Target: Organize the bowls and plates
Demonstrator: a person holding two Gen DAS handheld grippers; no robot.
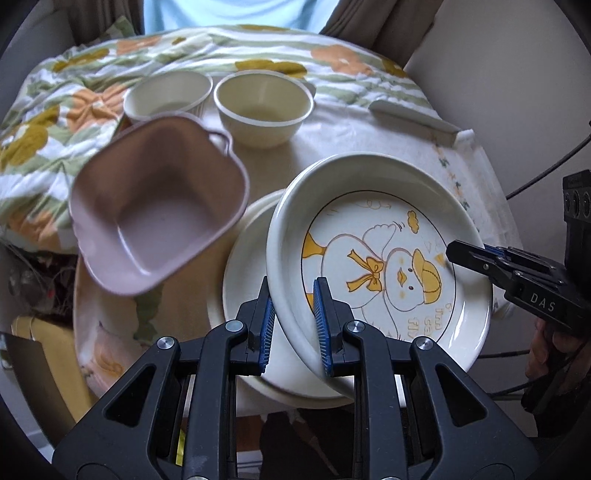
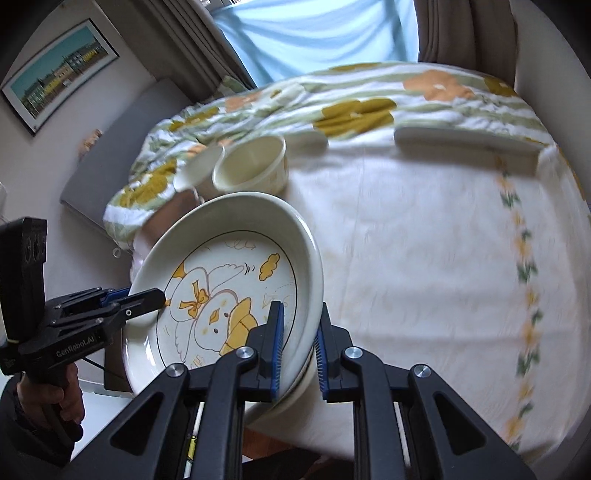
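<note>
both hand-held grippers, left [image 1: 293,310] and right [image 2: 298,332], pinch opposite rims of the duck plate [image 1: 380,258], keeping it steady above the plain plate [image 1: 247,266] for stacking.

Floral quilt [image 1: 55,122], framed picture [image 2: 55,74], curtains [image 2: 461,29].

Left wrist view looks forward and down along its fingers, close over the duck plate [image 1: 388,258]; right wrist view does likewise from the plate's opposite rim. Both share the plate [image 2: 229,280], the two cream bowls [image 1: 264,107] and the bedspread [image 2: 369,103] behind.
</note>
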